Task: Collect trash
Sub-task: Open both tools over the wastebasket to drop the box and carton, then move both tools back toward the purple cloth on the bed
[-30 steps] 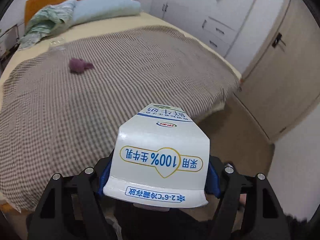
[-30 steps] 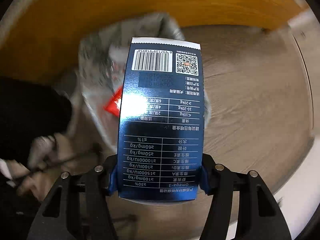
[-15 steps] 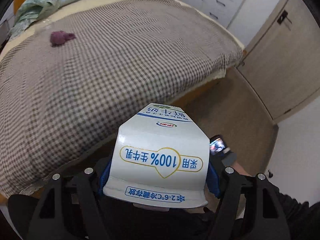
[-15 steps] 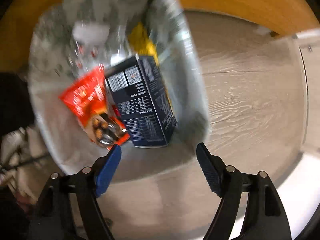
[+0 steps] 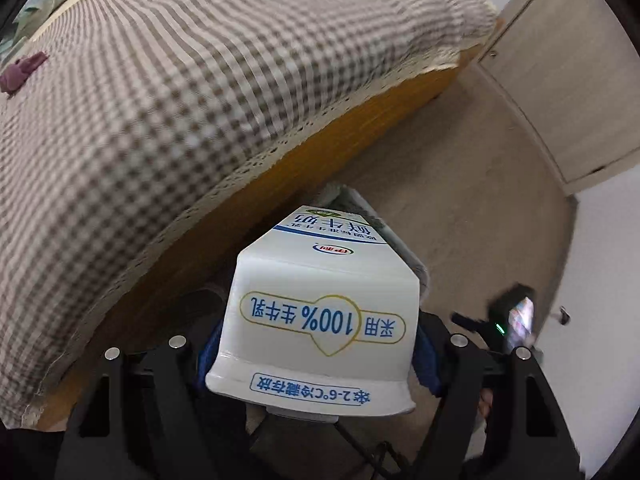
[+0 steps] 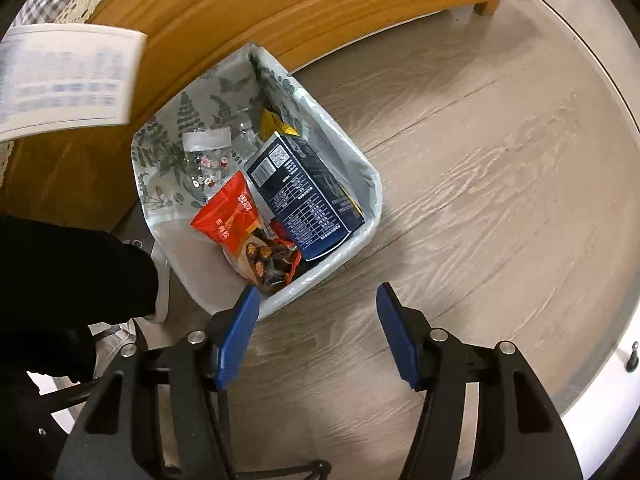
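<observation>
Two grippers: left gripper (image 5: 316,344) is clamped on a white milk carton (image 5: 320,320); right gripper (image 6: 314,332) has nothing between its blue pads, its jaws have just been closing on air above the floor.
Carton's place: carried low beside the bed (image 5: 200,100), tipped nose-down; the right wrist view catches it as a blurred white panel (image 6: 68,80) up and to the left of the bin (image 6: 372,200), not yet over the opening.
Bin's contents: a dark blue box (image 6: 304,196) leaning against the far wall, a red snack bag (image 6: 240,224), a clear bottle (image 6: 208,152) and something yellow behind.
Likely slip: let go too soon and the carton could strike the bin rim or the wooden bed frame (image 6: 280,8) and land on the floor (image 6: 480,160).
Second worry: the blue box stands high; the carton may perch on it and topple out.
In the way: the bed frame hugs the bin's back edge; a dark sleeve (image 6: 60,280) sits near its left.
Left behind: a purple scrap (image 5: 20,72) on the checked bedspread.
</observation>
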The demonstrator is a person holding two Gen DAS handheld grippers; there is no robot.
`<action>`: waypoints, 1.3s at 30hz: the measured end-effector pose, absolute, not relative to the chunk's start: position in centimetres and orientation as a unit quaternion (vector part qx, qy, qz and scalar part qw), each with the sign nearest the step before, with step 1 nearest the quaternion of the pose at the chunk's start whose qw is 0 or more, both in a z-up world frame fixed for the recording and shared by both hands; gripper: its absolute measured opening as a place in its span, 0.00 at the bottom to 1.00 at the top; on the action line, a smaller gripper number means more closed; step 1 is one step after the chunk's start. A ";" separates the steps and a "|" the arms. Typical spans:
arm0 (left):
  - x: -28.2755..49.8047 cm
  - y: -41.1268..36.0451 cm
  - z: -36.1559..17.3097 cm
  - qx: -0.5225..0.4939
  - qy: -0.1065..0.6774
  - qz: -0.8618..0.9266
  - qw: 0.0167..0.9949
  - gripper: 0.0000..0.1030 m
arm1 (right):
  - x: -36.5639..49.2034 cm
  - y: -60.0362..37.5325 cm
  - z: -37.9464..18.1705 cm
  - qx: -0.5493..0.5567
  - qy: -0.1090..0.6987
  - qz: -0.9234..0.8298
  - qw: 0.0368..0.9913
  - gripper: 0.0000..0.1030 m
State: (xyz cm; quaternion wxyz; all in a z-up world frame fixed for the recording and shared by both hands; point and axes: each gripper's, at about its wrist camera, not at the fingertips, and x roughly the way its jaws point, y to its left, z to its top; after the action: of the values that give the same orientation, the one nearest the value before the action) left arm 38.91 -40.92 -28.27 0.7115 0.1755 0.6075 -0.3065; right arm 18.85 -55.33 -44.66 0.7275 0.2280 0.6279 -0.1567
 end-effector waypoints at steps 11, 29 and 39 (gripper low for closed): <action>39.1 -46.9 -39.0 0.094 0.661 -0.204 0.717 0.71 | 17.0 -56.7 -45.8 0.255 0.626 -0.162 0.719 0.58; 34.6 -51.5 -38.3 0.059 0.684 -0.324 0.650 0.88 | 13.2 -59.9 -44.9 0.280 0.621 -0.222 0.698 0.58; 34.9 -47.6 -33.5 0.080 0.664 -0.342 0.660 0.88 | 16.2 -58.7 -40.9 0.219 0.619 -0.223 0.720 0.58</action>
State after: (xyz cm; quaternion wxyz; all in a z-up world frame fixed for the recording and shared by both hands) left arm 34.91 -47.63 -33.51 0.6604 0.0798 0.6640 -0.3416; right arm 16.20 -58.73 -40.92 0.7203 0.2192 0.6193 -0.2226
